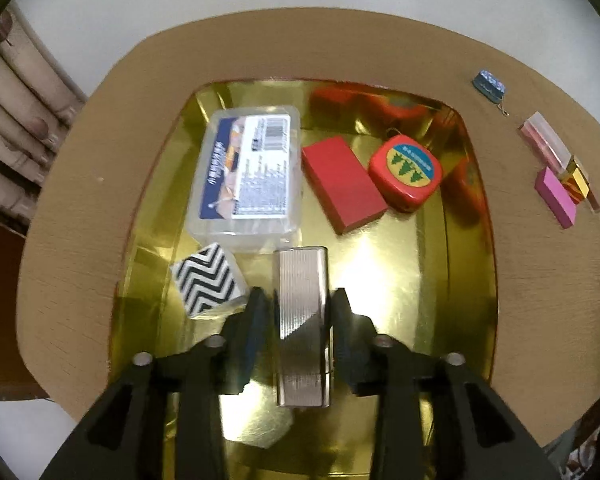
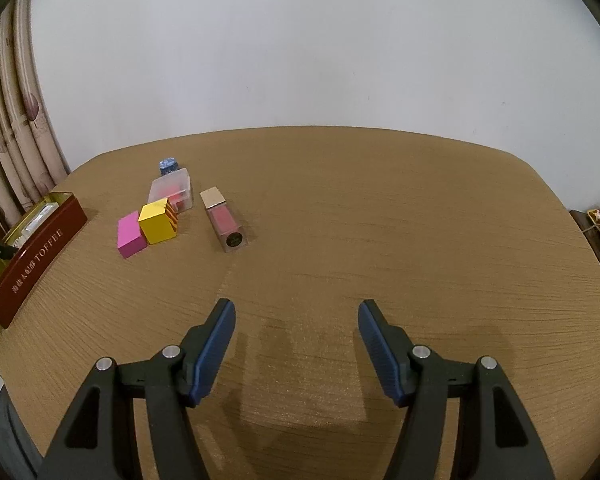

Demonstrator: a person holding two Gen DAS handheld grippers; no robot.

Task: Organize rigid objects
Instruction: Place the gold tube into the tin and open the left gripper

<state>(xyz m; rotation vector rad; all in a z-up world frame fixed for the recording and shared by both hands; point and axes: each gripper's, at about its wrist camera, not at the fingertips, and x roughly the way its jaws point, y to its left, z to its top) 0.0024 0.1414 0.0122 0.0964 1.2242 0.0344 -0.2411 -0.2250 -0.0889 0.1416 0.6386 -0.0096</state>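
Observation:
In the left wrist view my left gripper (image 1: 299,308) is shut on a ribbed silver metal case (image 1: 302,320), held over the gold-lined tin (image 1: 452,280). In the tin lie a clear plastic box (image 1: 248,172), a red block (image 1: 340,184), a red tape measure (image 1: 406,172) and a zigzag-patterned box (image 1: 208,278). My right gripper (image 2: 296,316) is open and empty above the bare table. Ahead to its left lie a pink block (image 2: 131,235), a yellow box (image 2: 159,221), a lip-gloss tube (image 2: 223,218), a clear case (image 2: 171,189) and a small blue tin (image 2: 167,164).
The round wooden table (image 2: 380,220) stands against a white wall. The tin's red side reading TOFFEE (image 2: 36,264) is at the right wrist view's left edge. Curtains (image 2: 8,120) hang at the left. The loose items also show in the left wrist view at the right (image 1: 556,196).

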